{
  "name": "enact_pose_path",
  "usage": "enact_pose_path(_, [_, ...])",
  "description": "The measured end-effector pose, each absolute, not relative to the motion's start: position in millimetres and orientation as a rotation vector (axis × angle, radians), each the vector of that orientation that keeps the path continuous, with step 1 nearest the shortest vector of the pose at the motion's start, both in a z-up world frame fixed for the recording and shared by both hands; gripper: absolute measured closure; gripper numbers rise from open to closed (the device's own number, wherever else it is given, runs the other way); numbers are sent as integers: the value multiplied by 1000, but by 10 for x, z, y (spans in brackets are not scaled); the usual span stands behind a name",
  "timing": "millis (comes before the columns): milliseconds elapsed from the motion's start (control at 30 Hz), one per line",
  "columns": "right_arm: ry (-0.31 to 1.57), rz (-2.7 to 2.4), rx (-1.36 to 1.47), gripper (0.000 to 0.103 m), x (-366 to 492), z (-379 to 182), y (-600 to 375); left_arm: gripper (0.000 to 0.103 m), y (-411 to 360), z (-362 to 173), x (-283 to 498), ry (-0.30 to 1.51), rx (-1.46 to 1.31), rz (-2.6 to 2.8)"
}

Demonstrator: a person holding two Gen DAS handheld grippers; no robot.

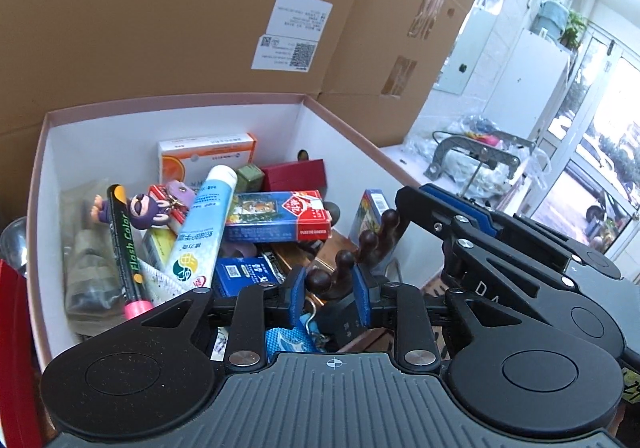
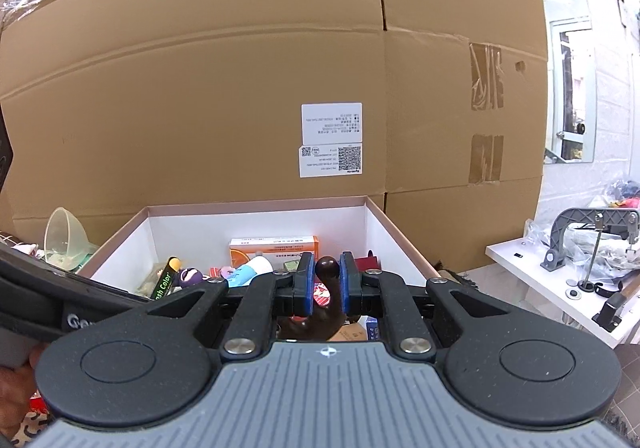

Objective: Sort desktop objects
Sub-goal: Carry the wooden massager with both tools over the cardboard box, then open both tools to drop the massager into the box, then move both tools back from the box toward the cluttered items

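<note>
A dark brown wooden hand-shaped massager [image 1: 362, 252] with round knobbed prongs hangs over the pink-rimmed white box [image 1: 168, 104]. My left gripper [image 1: 326, 290] is shut on its lower part. My right gripper [image 2: 326, 280] is shut on one knobbed prong [image 2: 327, 268]; its black body shows at the right of the left wrist view [image 1: 520, 248]. The box holds a white-blue tube [image 1: 202, 228], a black Flash Color marker [image 1: 126, 248], a purple figure [image 1: 146, 210], a playing-card pack [image 1: 278, 220], an orange medicine box [image 1: 206, 158] and a red box [image 1: 294, 174].
Big cardboard cartons [image 2: 260, 68] stand right behind the box. A clear plastic bowl [image 2: 62, 234] sits at the left. A white table [image 2: 560, 288] with a grey clamp [image 2: 592, 232] and plastic bags is at the right. A red object [image 1: 12, 348] lies by the box's left side.
</note>
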State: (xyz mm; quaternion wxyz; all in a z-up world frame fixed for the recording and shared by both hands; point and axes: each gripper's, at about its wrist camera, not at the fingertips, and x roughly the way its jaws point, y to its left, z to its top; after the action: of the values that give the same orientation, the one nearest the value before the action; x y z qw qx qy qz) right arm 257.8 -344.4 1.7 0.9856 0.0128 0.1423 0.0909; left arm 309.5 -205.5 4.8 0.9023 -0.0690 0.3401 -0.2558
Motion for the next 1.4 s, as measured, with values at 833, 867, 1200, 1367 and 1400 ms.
enact_pose_path(833, [235,76,20,9,2265,-122,-3445,7,-1728,91,2703,573,-183,-419])
enact_pose_path(867, [232,77,18,8,2254,-113,-3432,7,-1705,98,2684,570,-185,-415])
enact_pose_path(1200, [208,106,-13,3,2112,-27,-3252,6,-1432,120,2511,584,-234,-407])
enact_pose_path(1367, [195,126,-38,3,2011,27,-3139,6,-1253,186,2330,560,-217,-431])
enact_pose_path(1400, [193,130,-42,3,1991,38,-3117,6,-1210,203,2262,546,-206,-436])
